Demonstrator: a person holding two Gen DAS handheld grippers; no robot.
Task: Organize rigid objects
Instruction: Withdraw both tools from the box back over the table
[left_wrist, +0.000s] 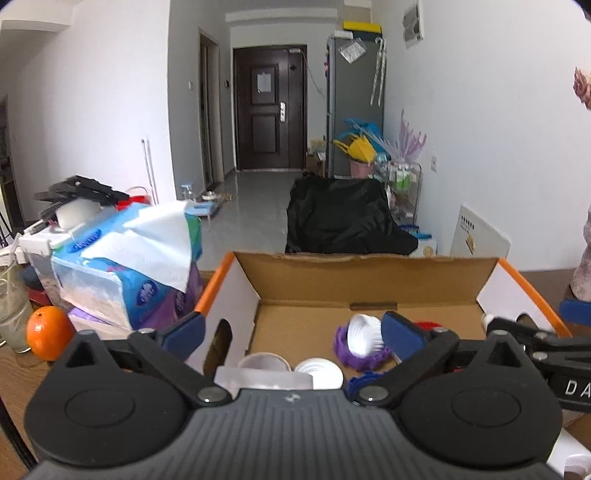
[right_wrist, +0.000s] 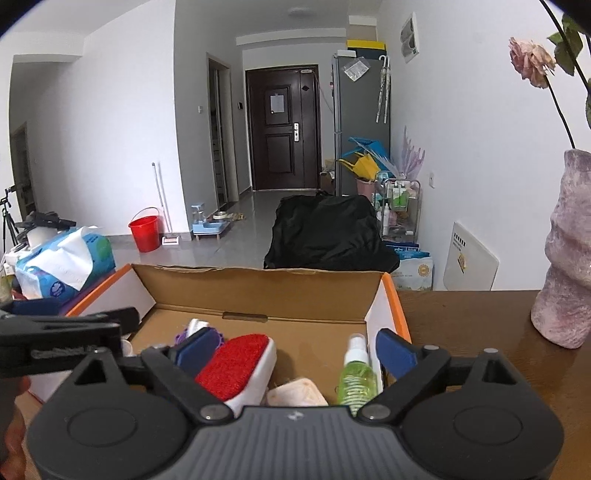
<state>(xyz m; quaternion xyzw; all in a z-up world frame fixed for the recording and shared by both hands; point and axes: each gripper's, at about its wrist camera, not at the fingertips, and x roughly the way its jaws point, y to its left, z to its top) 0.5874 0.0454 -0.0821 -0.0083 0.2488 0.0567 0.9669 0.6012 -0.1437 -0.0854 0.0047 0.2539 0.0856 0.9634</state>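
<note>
Two wrist views look into an open brown cardboard box with orange-edged white flaps (left_wrist: 436, 280) on a wooden tabletop (right_wrist: 461, 332). The left tongs (left_wrist: 291, 332) stand spread wide, gripping nothing; below them lie white plastic lids (left_wrist: 317, 371) and a white ribbed cup in a purple ring (left_wrist: 364, 338). The right tongs (right_wrist: 295, 350) are also spread wide and empty, over a red-topped white sponge block (right_wrist: 236, 363), a small green clear spray bottle (right_wrist: 356, 380) and a pale beige lump (right_wrist: 297, 395) (what it is, I cannot tell). All sit inside the box. The risk, as I judge it: both tools crowd one box, so their arms could knock together, or a blue pad could tip the upright bottle or catch a flap
</note>
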